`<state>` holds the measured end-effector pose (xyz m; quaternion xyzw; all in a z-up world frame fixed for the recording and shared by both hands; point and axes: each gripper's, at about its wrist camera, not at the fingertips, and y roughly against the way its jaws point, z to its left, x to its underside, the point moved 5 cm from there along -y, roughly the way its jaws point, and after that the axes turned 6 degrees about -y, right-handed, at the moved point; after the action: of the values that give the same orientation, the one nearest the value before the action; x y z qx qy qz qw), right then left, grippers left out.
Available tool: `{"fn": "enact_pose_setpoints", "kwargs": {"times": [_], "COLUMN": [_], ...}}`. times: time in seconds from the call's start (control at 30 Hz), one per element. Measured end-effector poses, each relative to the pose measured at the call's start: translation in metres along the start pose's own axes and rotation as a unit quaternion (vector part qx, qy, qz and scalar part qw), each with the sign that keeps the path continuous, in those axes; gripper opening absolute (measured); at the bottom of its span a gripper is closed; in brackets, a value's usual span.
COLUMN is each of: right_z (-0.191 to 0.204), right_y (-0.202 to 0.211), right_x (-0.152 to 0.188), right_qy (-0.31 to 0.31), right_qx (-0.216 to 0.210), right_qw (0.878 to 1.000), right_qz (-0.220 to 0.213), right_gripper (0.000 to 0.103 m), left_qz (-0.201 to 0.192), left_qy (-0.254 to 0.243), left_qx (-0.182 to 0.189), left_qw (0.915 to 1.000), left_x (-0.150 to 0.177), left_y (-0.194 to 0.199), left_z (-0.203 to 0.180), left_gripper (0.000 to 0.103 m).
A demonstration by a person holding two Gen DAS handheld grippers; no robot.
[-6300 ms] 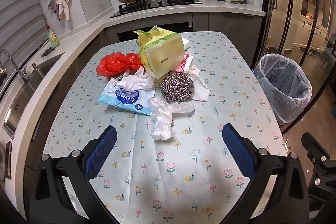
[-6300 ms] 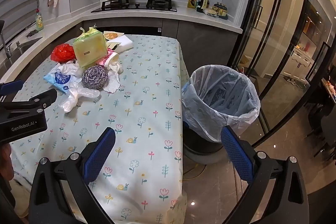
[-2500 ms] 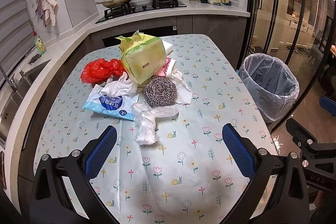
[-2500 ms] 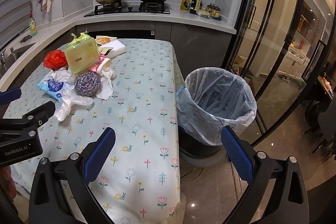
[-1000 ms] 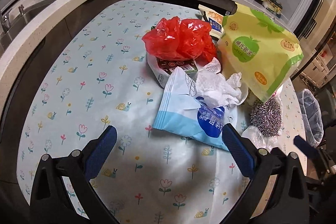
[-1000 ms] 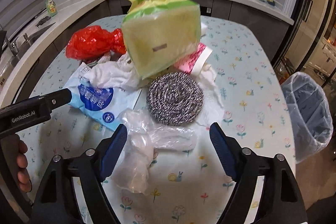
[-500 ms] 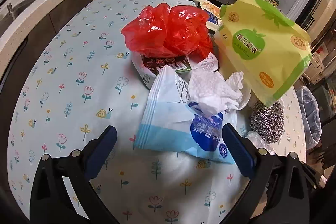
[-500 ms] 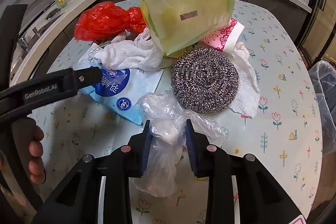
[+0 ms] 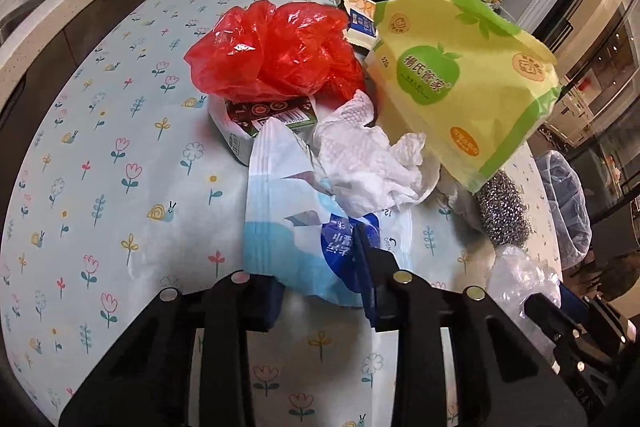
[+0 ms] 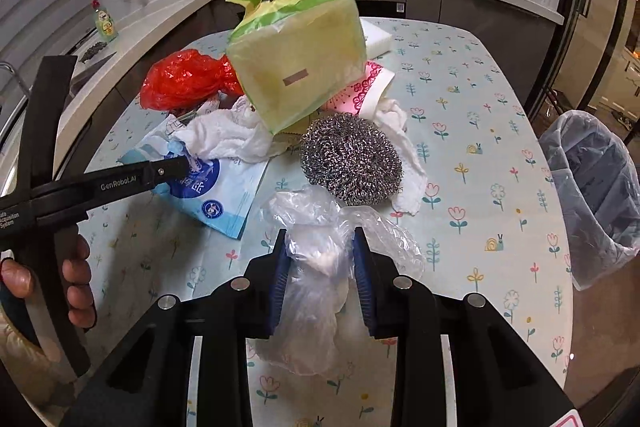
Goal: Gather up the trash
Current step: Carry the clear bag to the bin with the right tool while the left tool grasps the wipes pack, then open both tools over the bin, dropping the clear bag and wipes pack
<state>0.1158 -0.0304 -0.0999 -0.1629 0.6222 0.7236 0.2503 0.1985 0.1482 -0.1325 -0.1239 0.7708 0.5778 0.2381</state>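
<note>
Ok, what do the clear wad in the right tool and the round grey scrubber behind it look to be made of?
The clear wad looks like thin plastic film: see-through, glossy, crumpled into soft folds, pinched between the right tool pads. The round scrubber looks like coiled steel wool: silvery strands with glints, though metallised plastic can't be ruled out.

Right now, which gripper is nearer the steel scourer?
Right. The right gripper, shut on the clear bag, sits just in front of the scourer. The left gripper, closing on the blue wipes pack, is farther off to the scourer's left.
</note>
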Motion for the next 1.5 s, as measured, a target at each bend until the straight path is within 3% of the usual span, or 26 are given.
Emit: {"fn": "enact_pose_setpoints", "kwargs": {"times": [0.37, 0.73, 0.9, 1.17, 1.37, 1.5], "right_z": [-0.006, -0.081, -0.144, -0.243, -0.300, -0.326], "right_y": [0.058, 0.105, 0.128, 0.142, 0.141, 0.131], "right_x": [-0.019, -0.031, -0.028, -0.022, -0.029, -0.038], "right_qy": [-0.008, -0.062, -0.104, -0.160, -0.191, -0.207], "right_qx": [-0.030, 0.026, 0.075, 0.140, 0.162, 0.167], "right_qw": [0.997, 0.986, 0.975, 0.958, 0.948, 0.944], "right_qz": [-0.076, -0.153, -0.179, -0.191, -0.197, -0.194], "right_gripper": [0.029, 0.029, 0.029, 0.029, 0.029, 0.029], "left_qz": [-0.030, -0.059, -0.071, -0.077, -0.091, -0.083], "left_qy": [-0.044, -0.120, -0.167, -0.236, -0.279, -0.294], "left_qx": [0.004, 0.048, 0.080, 0.146, 0.168, 0.165], "left_qw": [0.9986, 0.9899, 0.9801, 0.9575, 0.9412, 0.9378], "left_x": [0.023, 0.014, 0.001, -0.014, -0.024, -0.030], "left_y": [0.055, 0.086, 0.084, 0.065, 0.044, 0.019], "left_z": [-0.037, -0.124, -0.185, -0.305, -0.387, -0.422], "left_gripper": [0.024, 0.024, 0.024, 0.025, 0.025, 0.025]}}
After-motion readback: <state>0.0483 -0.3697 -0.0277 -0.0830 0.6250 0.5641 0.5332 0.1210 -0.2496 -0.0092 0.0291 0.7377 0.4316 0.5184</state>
